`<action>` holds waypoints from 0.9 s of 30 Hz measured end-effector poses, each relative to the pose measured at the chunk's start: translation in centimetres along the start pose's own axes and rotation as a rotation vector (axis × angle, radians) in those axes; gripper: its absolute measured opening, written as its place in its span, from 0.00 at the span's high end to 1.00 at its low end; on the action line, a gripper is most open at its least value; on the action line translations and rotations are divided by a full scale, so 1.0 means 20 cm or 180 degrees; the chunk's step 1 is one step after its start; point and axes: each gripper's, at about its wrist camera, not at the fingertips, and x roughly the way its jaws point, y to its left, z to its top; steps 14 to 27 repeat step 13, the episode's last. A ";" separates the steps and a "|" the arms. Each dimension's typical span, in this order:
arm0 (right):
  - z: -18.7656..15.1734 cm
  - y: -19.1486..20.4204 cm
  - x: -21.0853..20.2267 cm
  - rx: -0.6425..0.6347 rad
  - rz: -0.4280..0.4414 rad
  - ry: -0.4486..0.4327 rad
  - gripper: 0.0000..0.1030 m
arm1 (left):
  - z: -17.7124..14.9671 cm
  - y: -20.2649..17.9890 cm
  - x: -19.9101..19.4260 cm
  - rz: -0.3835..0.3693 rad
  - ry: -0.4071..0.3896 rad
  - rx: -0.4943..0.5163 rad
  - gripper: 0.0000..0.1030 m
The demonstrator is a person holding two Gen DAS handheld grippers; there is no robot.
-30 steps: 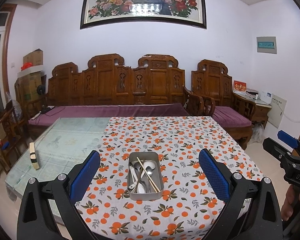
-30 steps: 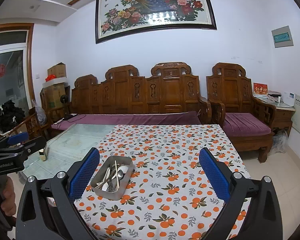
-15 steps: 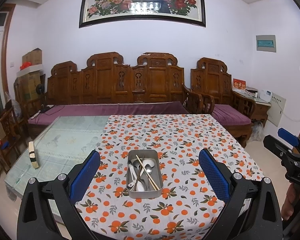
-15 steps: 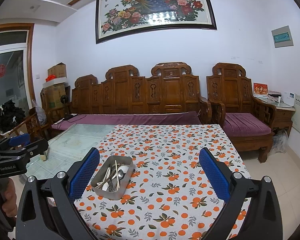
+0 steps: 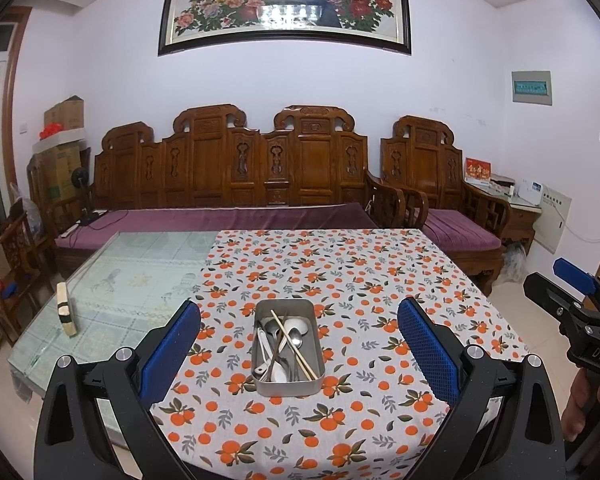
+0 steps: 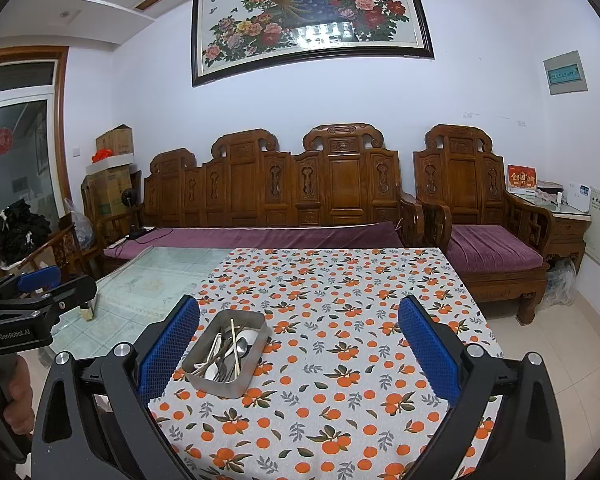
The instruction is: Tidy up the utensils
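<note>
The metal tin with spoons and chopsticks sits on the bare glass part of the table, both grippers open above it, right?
Not quite. The left wrist view shows the metal tin sitting on the orange-print tablecloth, not the bare glass. The rest holds: left gripper and right gripper are open.

We see the tin (image 5: 287, 376) on the tablecloth (image 5: 380, 280), utensils (image 5: 284, 344) inside it, bench (image 5: 236, 184) behind the table, glass top (image 5: 140, 272) left.
</note>
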 end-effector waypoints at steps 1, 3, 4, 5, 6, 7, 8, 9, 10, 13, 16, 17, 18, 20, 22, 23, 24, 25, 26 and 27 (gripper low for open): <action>0.00 0.00 0.00 0.0001 0.0002 0.0001 0.03 | 0.00 0.00 0.00 0.0000 0.0001 -0.0001 0.08; -0.01 0.01 0.00 -0.0001 0.0009 0.0004 0.03 | 0.00 0.00 0.00 0.0003 -0.0003 -0.0001 0.08; -0.01 0.01 0.00 -0.0002 0.0007 0.0003 0.03 | 0.00 0.00 0.00 0.0000 -0.0001 -0.0003 0.08; -0.01 0.01 0.00 0.0000 0.0006 0.0002 0.03 | 0.00 0.00 0.00 0.0000 0.0000 -0.0003 0.08; -0.01 0.01 0.00 0.0003 0.0008 0.0003 0.03 | 0.00 0.00 0.00 0.0003 -0.0001 -0.0002 0.08; -0.01 0.01 0.00 0.0001 0.0007 0.0002 0.03 | 0.00 0.00 0.00 0.0002 0.0000 0.0000 0.08; -0.01 0.01 0.00 0.0001 0.0006 0.0001 0.03 | 0.00 0.00 0.00 0.0009 0.0004 -0.0006 0.08; -0.01 0.01 0.00 0.0002 0.0007 0.0003 0.03 | 0.00 0.00 0.00 0.0005 0.0004 -0.0012 0.08; -0.01 0.01 0.00 0.0004 0.0008 0.0003 0.03 | 0.00 -0.01 0.00 -0.0001 0.0003 -0.0013 0.08; -0.01 0.01 0.00 0.0000 0.0007 0.0003 0.03 | 0.00 -0.01 0.00 -0.0003 0.0000 -0.0012 0.08; -0.01 0.01 0.00 0.0000 0.0007 0.0003 0.03 | 0.00 -0.01 0.00 -0.0003 0.0000 -0.0012 0.08; -0.01 0.01 0.00 0.0000 0.0007 0.0003 0.03 | 0.00 -0.01 0.00 -0.0003 0.0000 -0.0012 0.08; -0.01 0.01 0.00 0.0000 0.0007 0.0003 0.03 | 0.00 -0.01 0.00 -0.0003 0.0000 -0.0012 0.08; -0.01 0.01 0.00 0.0000 0.0007 0.0003 0.03 | 0.00 -0.01 0.00 -0.0003 0.0000 -0.0012 0.08; -0.01 0.01 0.00 0.0000 0.0007 0.0003 0.03 | 0.00 -0.01 0.00 -0.0003 0.0000 -0.0012 0.08; -0.01 0.01 0.00 0.0000 0.0007 0.0003 0.03 | 0.00 -0.01 0.00 -0.0003 0.0000 -0.0012 0.08; -0.01 0.01 0.00 0.0000 0.0007 0.0003 0.03 | 0.00 -0.01 0.00 -0.0003 0.0000 -0.0012 0.08; -0.01 0.01 0.00 0.0000 0.0007 0.0003 0.03 | 0.00 -0.01 0.00 -0.0003 0.0000 -0.0012 0.08; -0.01 0.01 0.00 0.0000 0.0007 0.0003 0.03 | 0.00 -0.01 0.00 -0.0003 0.0000 -0.0012 0.08; -0.01 0.01 0.00 0.0000 0.0007 0.0003 0.03 | 0.00 -0.01 0.00 -0.0003 0.0000 -0.0012 0.08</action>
